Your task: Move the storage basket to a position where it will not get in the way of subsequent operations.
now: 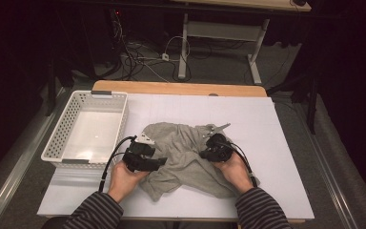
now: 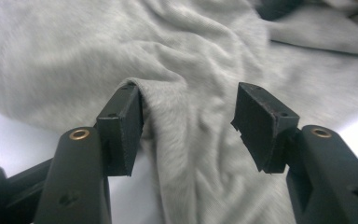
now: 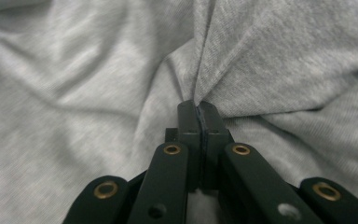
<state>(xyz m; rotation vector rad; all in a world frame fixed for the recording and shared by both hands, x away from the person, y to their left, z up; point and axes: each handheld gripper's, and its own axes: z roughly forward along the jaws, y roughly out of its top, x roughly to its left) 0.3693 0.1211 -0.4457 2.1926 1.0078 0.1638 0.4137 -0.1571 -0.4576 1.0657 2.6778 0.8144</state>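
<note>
Grey T-shirt (image 1: 186,157) crumpled on white table cover, right of white basket (image 1: 66,125), outside it. Right gripper (image 3: 199,106) clamped on pinched fold. Left gripper (image 2: 189,119) jaws apart, straddling ridge of cloth, not gripping. Judged early: shirt unfolded, basket empty.

a crumpled grey garment (image 1: 186,155) lies on the white table (image 1: 267,143) beside a white basket (image 1: 66,125).

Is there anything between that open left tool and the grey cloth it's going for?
Nothing visible. The left tool stands open right at the cloth, with a raised fold between its jaws and no other object between them.
</note>
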